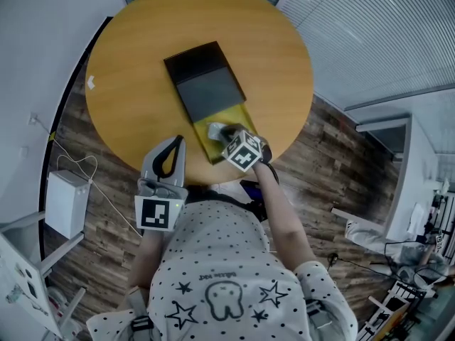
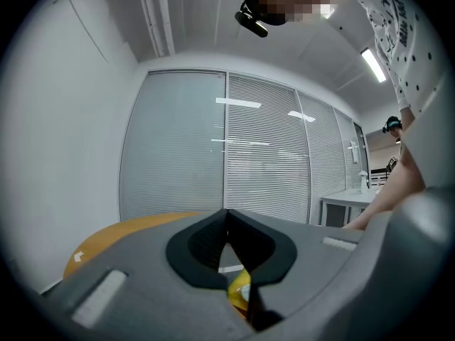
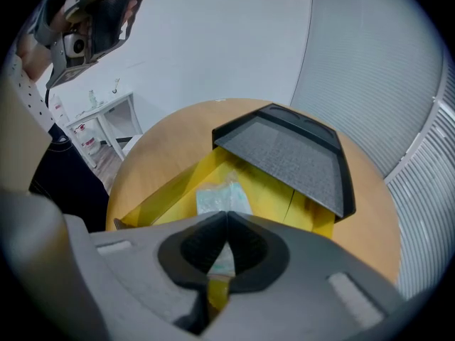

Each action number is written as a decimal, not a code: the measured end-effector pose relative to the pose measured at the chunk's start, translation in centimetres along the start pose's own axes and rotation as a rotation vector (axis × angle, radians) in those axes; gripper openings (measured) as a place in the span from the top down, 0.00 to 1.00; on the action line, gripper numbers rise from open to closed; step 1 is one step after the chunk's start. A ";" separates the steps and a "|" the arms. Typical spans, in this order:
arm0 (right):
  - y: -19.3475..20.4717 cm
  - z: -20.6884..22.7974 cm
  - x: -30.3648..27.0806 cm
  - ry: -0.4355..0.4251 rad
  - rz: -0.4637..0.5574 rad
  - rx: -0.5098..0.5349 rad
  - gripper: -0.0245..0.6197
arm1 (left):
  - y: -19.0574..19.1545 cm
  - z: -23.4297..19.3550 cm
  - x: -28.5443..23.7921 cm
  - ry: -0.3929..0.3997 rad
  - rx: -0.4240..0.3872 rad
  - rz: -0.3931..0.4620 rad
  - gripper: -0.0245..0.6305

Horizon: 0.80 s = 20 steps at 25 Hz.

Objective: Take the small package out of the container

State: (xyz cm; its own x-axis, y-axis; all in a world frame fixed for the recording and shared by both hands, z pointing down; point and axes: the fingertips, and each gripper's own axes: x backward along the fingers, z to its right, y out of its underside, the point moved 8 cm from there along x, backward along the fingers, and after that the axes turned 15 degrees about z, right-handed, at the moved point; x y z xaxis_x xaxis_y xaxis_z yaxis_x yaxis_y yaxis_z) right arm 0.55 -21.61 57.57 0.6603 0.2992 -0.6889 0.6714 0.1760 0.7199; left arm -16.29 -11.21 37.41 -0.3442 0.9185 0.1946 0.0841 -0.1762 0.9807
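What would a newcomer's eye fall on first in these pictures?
The bright yellow open container stands out at the near edge of the round orange wooden table, its far part covered by a dark grey textured lid. Inside lies a small pale package, with the right hand-held gripper right at it, jaws together. The left hand-held gripper is shut beside the table.

One round wooden table (image 1: 128,69). On it: one yellow cardboard container (image 3: 284,190), one dark grey lid (image 1: 206,84), one small pale plastic package (image 3: 217,197). At its near edge, two grey grippers: left gripper (image 1: 177,140) and right gripper (image 1: 212,128).
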 end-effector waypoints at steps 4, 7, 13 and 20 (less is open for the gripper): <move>-0.6 0.0 0.6 0.032 0.032 -0.001 0.96 | -0.1 0.3 0.1 0.006 -0.002 0.005 0.95; -1.0 0.0 1.1 0.056 0.059 0.005 0.96 | -0.2 0.5 0.2 0.008 -0.002 0.006 0.95; -2.4 0.0 2.5 0.106 0.113 0.015 0.96 | -0.7 0.8 0.6 0.010 -0.005 0.018 0.95; -4.1 0.1 4.5 0.193 0.201 0.027 0.96 | -0.9 1.5 1.1 0.026 -0.009 0.028 0.95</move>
State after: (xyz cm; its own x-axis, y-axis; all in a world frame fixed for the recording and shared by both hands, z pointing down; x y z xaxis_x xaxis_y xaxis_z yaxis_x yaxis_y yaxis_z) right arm 0.87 -21.10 51.50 0.7069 0.4988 -0.5015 0.5435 0.0707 0.8364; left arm -15.39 -9.50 36.72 -0.3657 0.9038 0.2223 0.0861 -0.2050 0.9750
